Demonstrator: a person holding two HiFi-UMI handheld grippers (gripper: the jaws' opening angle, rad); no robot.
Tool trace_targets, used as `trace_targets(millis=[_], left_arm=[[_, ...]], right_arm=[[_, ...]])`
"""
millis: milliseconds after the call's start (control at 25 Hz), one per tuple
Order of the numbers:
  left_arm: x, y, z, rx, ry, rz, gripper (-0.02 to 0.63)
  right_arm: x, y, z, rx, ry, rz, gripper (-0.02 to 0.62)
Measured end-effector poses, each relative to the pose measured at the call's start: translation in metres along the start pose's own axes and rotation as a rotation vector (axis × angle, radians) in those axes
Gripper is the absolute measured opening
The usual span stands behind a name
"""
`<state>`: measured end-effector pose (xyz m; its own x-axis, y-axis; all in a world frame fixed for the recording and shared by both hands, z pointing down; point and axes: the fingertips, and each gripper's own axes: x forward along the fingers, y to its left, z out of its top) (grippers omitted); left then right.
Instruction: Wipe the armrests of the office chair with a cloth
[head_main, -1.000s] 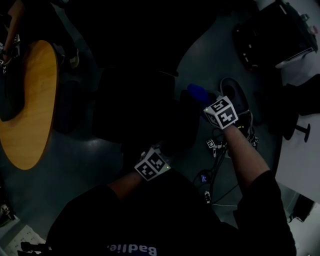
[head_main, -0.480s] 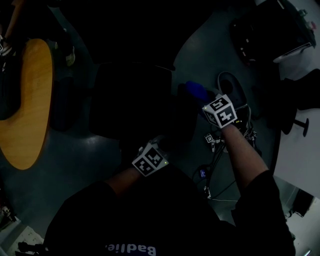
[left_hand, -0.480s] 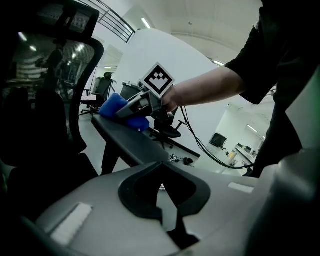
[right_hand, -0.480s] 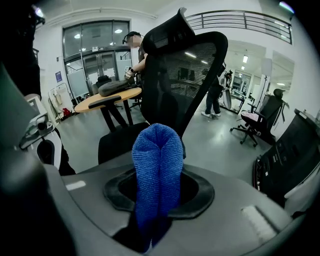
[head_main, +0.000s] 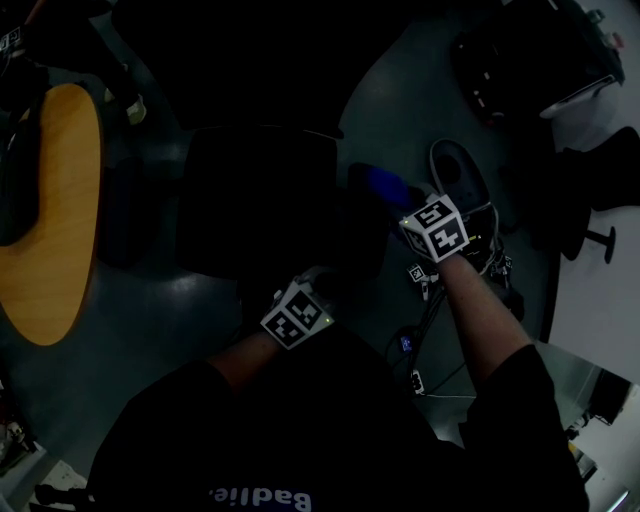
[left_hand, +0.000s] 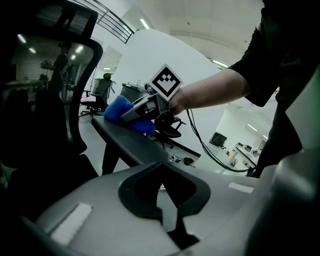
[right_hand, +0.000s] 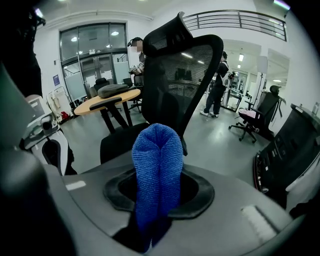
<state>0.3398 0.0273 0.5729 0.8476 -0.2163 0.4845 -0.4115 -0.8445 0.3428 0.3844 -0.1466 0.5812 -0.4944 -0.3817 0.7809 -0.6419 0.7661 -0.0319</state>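
The office chair (head_main: 260, 200) is black and stands in the middle of the dim floor, with a round wooden table (head_main: 50, 210) well apart on its left side. The armrest (left_hand: 131, 144) on the person's right is a long dark pad. The step in hand seems to be the wiping of this pad.

The right gripper (left_hand: 137, 111) is clenched on the blue cloth (right_hand: 157, 150), which stands folded into a narrow roll between its jaws. In the left gripper view the cloth lies on top of the armrest, toward its far end.

The left gripper (left_hand: 161, 197) has its jaws closed together with nothing between them. It hangs low near the front of the seat, apart from the armrest.

To do this step well, I think the cloth should be pressed down and drawn along the whole length of the pad. Because the roll is narrow, several passes side by side will be needed, and also one over the edges. The chair may turn under the push, so the free gripper could steady it. The other armrest is too dark to judge.

I can make out no container with certainty. The dark shapes at the far right are too dim to name.
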Motion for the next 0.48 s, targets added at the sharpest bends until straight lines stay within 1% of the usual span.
trace_targets(millis=[480], left_arm=[[-0.001, -0.001, 0.000, 0.013, 0.008, -0.009, 0.017]], right_arm=[[-0.012, 0.017, -0.011, 0.042, -0.009, -0.009, 0.130]])
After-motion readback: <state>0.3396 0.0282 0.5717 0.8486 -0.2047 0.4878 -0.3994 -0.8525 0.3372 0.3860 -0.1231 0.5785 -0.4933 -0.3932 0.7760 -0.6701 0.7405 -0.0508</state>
